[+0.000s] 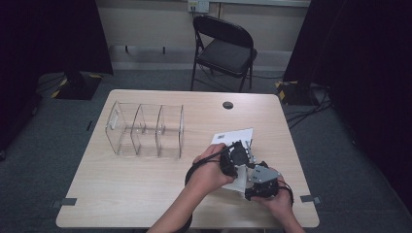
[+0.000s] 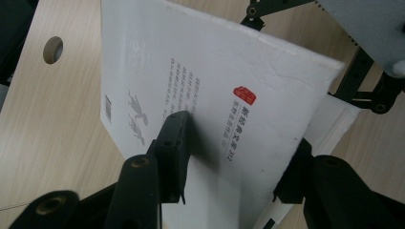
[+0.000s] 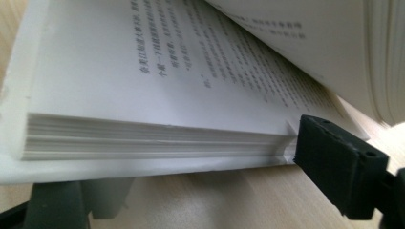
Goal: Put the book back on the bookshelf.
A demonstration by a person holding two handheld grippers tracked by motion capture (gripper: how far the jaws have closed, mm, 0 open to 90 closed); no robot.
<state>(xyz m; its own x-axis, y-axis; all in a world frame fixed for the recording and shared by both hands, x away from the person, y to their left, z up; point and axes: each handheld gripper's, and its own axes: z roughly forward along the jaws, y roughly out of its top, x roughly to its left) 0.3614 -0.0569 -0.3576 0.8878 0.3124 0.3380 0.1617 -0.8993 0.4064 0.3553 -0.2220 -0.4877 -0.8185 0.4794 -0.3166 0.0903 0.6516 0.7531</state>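
I see a light wooden table (image 1: 145, 194) with a round dark cable hole (image 1: 227, 105) near its far edge. A clear three-compartment organiser (image 1: 145, 130) stands on its left half. A white book (image 1: 233, 137) lies on its right half, partly opened.

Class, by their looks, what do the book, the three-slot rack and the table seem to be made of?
Book: paper with a smooth white card cover; stacked page edges show.
Rack: clear glossy plastic, probably acrylic; the table shows through.
Table: pale matt wood-grain top, likely laminate.

White book cover (image 2: 215, 86) bears a red seal and "312"
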